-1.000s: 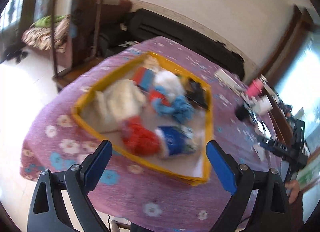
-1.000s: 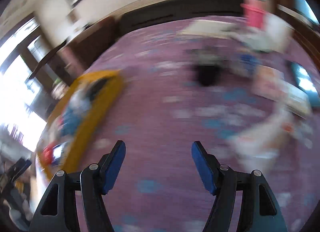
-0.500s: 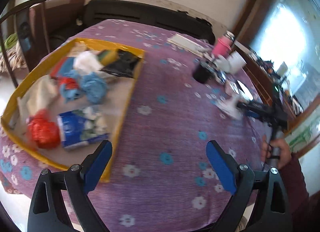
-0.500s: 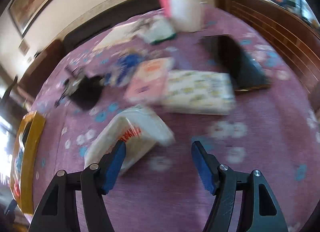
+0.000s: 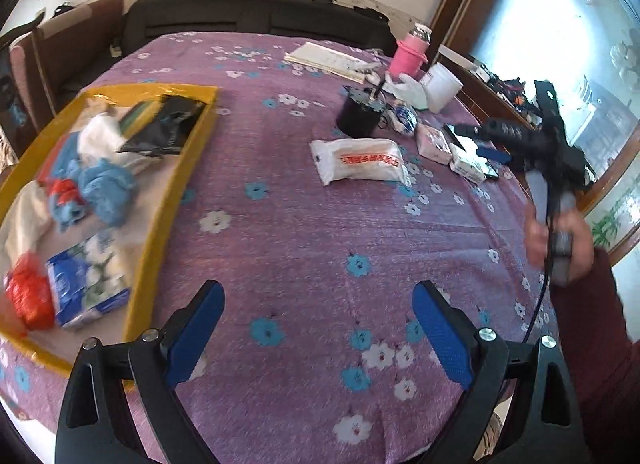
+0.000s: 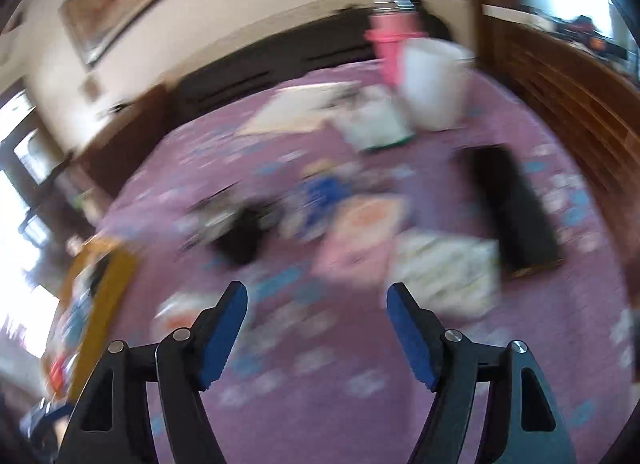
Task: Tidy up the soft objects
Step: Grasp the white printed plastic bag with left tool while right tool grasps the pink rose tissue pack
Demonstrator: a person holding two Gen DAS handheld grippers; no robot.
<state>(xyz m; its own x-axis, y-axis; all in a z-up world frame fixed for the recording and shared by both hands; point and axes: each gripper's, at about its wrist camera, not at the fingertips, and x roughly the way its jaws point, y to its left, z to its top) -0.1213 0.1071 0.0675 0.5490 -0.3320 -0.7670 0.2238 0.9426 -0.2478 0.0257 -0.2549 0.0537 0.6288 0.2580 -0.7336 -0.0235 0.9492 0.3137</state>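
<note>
A yellow-rimmed tray (image 5: 172, 200) at the left holds soft things: a blue cloth (image 5: 106, 192), a red bag (image 5: 28, 296), a blue tissue pack (image 5: 88, 284), a black pouch (image 5: 164, 130). A white tissue pack (image 5: 360, 160) lies on the purple flowered tablecloth in mid table. My left gripper (image 5: 318, 328) is open and empty above the cloth near the front. My right gripper (image 6: 316, 328) is open and empty; it also shows in the left wrist view (image 5: 504, 144), over a pink pack (image 6: 360, 232) and a white patterned pack (image 6: 444, 272).
A black cup (image 5: 358, 116), a pink bottle (image 5: 408, 56), a white cup (image 5: 442, 84), a notebook (image 5: 324, 58) and a dark phone (image 6: 512, 204) crowd the table's far right. A dark sofa stands behind the table.
The left gripper has swung right, away from the tray toward mid table. The right view has moved on from the white pack to the packs at the right; it is blurred.
</note>
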